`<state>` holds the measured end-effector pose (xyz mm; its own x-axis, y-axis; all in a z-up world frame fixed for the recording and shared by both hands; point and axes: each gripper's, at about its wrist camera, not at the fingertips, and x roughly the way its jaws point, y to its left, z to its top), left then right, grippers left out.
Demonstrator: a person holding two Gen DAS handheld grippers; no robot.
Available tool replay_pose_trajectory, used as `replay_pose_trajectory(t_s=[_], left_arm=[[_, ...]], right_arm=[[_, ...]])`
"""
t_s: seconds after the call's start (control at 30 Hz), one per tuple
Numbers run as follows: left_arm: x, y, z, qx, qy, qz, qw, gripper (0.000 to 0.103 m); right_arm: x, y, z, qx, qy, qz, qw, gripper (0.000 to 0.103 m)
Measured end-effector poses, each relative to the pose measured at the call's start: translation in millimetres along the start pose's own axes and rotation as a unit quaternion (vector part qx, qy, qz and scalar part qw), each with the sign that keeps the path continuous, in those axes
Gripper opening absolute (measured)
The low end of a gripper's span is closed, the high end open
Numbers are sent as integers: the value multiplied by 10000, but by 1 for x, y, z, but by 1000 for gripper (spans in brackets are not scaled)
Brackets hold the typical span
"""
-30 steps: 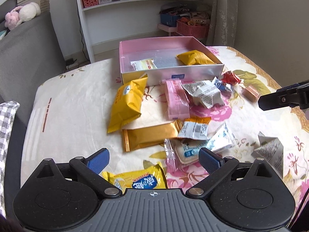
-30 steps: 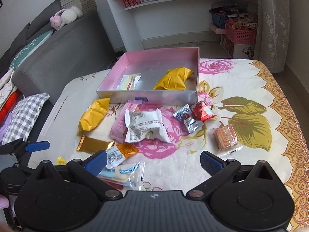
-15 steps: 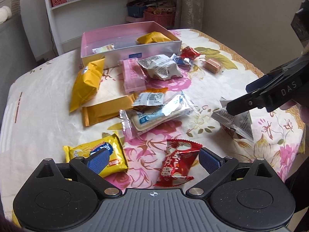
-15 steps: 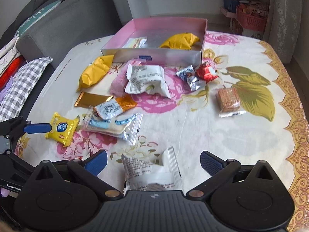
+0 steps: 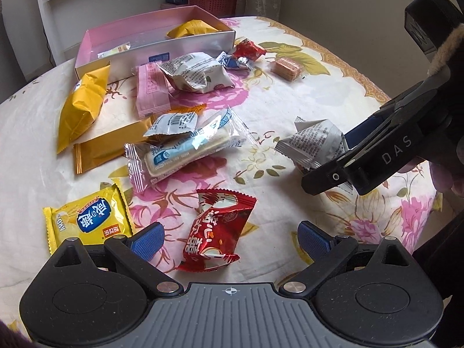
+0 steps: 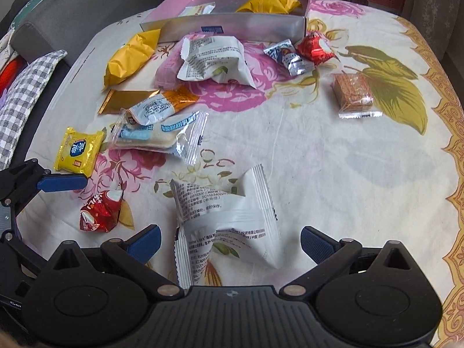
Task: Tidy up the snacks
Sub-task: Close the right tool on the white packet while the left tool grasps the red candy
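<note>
My left gripper (image 5: 230, 237) is open low over the flowered cloth, and a red snack packet (image 5: 216, 229) lies between its fingers, ungripped. A yellow square packet (image 5: 87, 220) lies just left of it. My right gripper (image 6: 229, 242) is open too, with a crumpled white packet (image 6: 229, 217) lying between its blue pads. The pink box (image 5: 156, 46) stands at the far side of the table and holds a yellow bag (image 5: 192, 27) and a small pale packet (image 5: 114, 52). Loose snacks are scattered between the box and the grippers.
Before the box lie a yellow bag (image 5: 82, 103), a pink packet (image 5: 152, 90), a white bag (image 5: 197, 72), a gold bar (image 5: 107, 148) and a clear biscuit packet (image 5: 188, 148). An orange cracker pack (image 6: 352, 92) lies right. A grey sofa (image 6: 87, 5) borders the left; the table edge runs along the right.
Both grippers have drawn back toward the near side of the table and come lower. The red packet now lies between the left fingers, the white packet between the right. Both stay open.
</note>
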<state>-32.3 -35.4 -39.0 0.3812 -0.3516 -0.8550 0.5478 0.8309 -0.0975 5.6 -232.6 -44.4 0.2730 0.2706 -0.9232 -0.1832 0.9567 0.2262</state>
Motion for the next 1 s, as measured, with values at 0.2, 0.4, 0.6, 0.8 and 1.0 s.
replay_pose_trajectory(t_s=[0.2,0.4,0.6,0.8,1.0], left_arm=[[5,-5,0,52,170,115,9998,98],[4,-10,0,166,186,172,9995,93],[5,-12,0,240,238,241,9991,79],[4,-12,0,250,256,284,9990,64],[3,-12,0,249,271,329,9988,41]], right_arm=[[4,1,-1,-2,71,-56,10000,96],[6,7,-2,-240,58,-217,9995,96],[8,11,-3,-416,60,-340,9985,96],[7,12,-3,-440,37,-390,9983,93],[6,15,-4,-570,-7,-463,9973,85]])
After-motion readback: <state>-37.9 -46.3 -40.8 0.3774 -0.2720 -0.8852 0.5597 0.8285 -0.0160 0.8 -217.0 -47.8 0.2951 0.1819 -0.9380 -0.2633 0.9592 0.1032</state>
